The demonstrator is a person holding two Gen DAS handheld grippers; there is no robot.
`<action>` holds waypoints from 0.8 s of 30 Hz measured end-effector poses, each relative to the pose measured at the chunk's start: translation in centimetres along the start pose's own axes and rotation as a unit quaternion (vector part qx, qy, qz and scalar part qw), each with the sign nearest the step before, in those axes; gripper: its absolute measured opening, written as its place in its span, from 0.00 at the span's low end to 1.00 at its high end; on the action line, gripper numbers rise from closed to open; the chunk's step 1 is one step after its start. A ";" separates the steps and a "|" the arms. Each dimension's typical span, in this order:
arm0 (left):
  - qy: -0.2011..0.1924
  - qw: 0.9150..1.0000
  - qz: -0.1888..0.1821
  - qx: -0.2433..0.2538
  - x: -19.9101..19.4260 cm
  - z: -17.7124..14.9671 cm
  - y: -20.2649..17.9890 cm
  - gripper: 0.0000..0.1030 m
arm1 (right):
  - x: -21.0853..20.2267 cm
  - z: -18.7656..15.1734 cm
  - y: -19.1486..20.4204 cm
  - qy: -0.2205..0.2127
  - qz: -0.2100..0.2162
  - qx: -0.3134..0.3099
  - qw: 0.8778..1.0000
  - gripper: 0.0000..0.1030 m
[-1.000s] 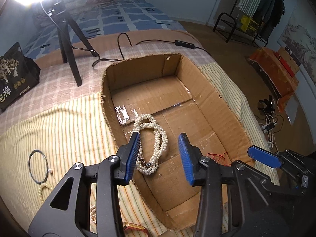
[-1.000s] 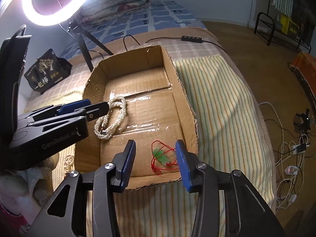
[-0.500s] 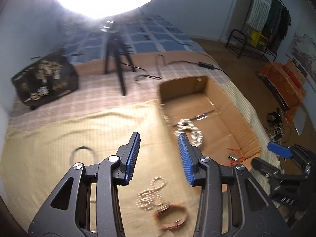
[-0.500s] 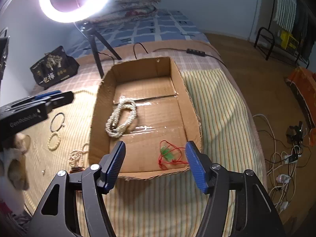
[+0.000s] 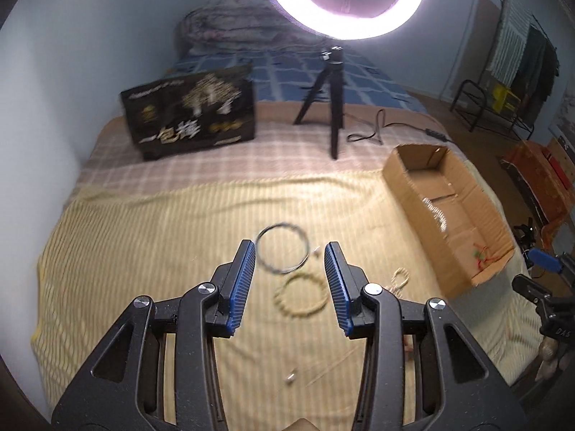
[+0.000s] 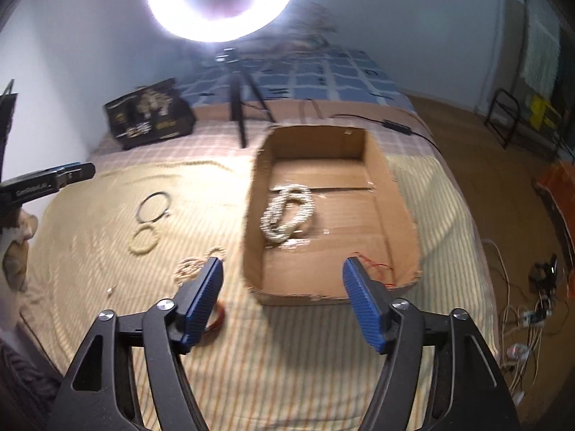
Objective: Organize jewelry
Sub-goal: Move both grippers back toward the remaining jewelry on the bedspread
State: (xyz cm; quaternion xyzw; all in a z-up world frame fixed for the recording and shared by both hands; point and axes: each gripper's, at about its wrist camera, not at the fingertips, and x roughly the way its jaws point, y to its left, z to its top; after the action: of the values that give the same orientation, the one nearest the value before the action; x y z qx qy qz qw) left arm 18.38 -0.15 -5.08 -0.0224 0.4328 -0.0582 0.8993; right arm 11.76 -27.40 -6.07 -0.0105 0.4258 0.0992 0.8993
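A: What is being shown in the left wrist view, going from left to right?

B: A black printed bag (image 5: 190, 107) is being seen at upper left, standing on a bed. A ring light (image 5: 345, 0) on a tripod is glowing at top centre. At lower centre the left gripper (image 5: 290, 280) is being held above a yellow striped cloth (image 5: 143, 251), its jaws parted and nothing being gripped. Just past its blue pads (image 5: 242, 287) a thin dark hoop (image 5: 282, 249) and a beaded bracelet (image 5: 300, 298) are lying on the cloth, the hoop higher in the frame. At right a cardboard box (image 5: 413, 194) is resting on the cloth.

A: And in the right wrist view?

B: At the left edge the tip of the left gripper is being seen. The hoop and bracelet are lying left of centre, with a tangle of pale beads (image 6: 192, 267) lower and a red bangle (image 6: 217, 318) partly hidden behind the left pad. The right gripper (image 6: 282, 301) is being held at bottom centre, its jaws being opened wide with nothing between them. A coiled pearl necklace (image 6: 287, 212) is lying inside the box at centre, and a red cord piece (image 6: 373, 269) is lying in its near right corner, partly hidden.
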 end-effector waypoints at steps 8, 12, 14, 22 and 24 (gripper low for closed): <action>0.029 0.999 -0.013 -0.011 0.2 -5.3 2.2 0.39 | 0.8 -2.2 3.6 0.031 0.026 -0.032 0.999 0.77; 0.052 0.998 -0.022 0.004 1.2 -8.0 1.7 0.39 | 1.7 -3.8 4.8 0.048 0.040 -0.035 0.997 0.77; 0.060 0.998 -0.029 0.015 1.7 -9.3 1.2 0.39 | 2.2 -4.5 5.2 0.051 0.041 -0.037 0.997 0.77; 0.092 0.995 -0.039 0.027 3.6 -12.2 0.0 0.39 | 5.3 -6.2 6.7 0.073 0.042 -0.046 0.995 0.77; 0.094 0.994 -0.035 0.033 4.0 -12.4 -0.1 0.39 | 6.0 -6.4 6.8 0.077 0.042 -0.047 0.995 0.77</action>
State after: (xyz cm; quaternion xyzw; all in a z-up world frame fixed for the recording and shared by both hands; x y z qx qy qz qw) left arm 11.17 -0.63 -15.89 -0.0024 0.5123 -0.1053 0.8524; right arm 9.34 -20.35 -14.32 -0.0427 0.4885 0.1558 0.8575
